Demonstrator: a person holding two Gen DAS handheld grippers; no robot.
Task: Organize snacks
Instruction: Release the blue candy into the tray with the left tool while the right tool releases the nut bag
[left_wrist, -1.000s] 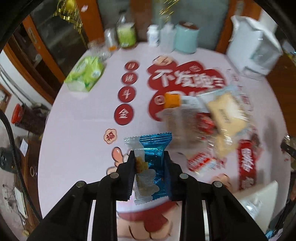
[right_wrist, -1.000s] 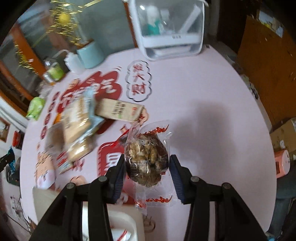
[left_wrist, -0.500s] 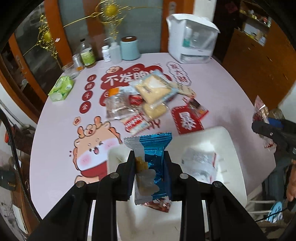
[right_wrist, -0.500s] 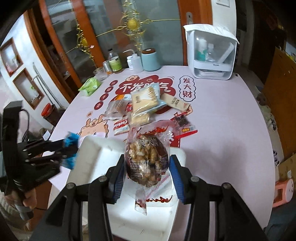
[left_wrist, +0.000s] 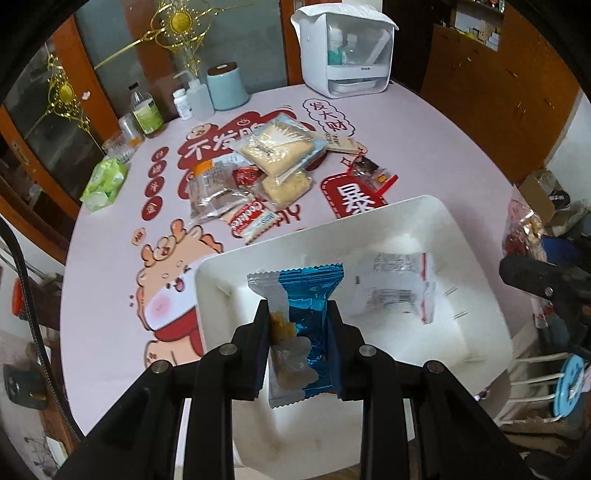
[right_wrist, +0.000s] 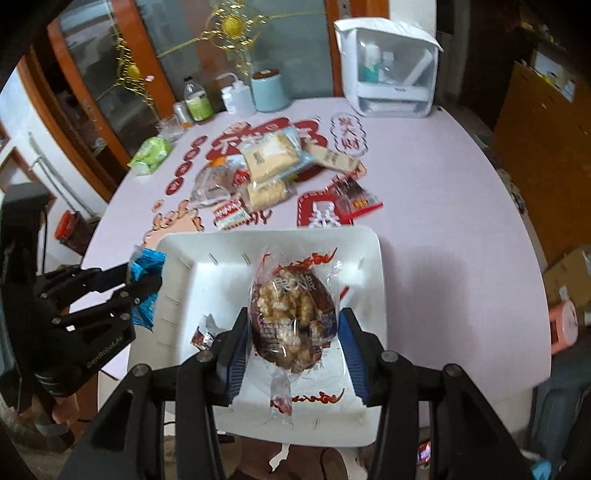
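My left gripper (left_wrist: 297, 310) is shut on a blue foil snack packet (left_wrist: 314, 288), held over the near-left part of the white tray (left_wrist: 406, 206). A white wrapper (left_wrist: 391, 291) lies inside the tray. My right gripper (right_wrist: 293, 314) is shut on a clear bag of brown nut clusters (right_wrist: 291, 295), hanging over the middle of the tray (right_wrist: 266, 236). A small dark-red wrapper (right_wrist: 203, 336) lies in the tray's near-left corner. In the right wrist view, the left gripper (right_wrist: 144, 284) reaches in at the tray's left rim. A pile of snack packets (left_wrist: 273, 158) lies beyond the tray.
The round pink table (right_wrist: 443, 192) carries a white dispenser box (right_wrist: 388, 74), a blue canister (right_wrist: 267, 92), bottles (left_wrist: 146, 110) and a green tissue pack (left_wrist: 105, 181) along its far side. A pink stool (right_wrist: 563, 317) stands off the table's right edge.
Both grippers have pulled back from the snack pile to above the white tray, each still carrying its packet. The left gripper has rolled a little.
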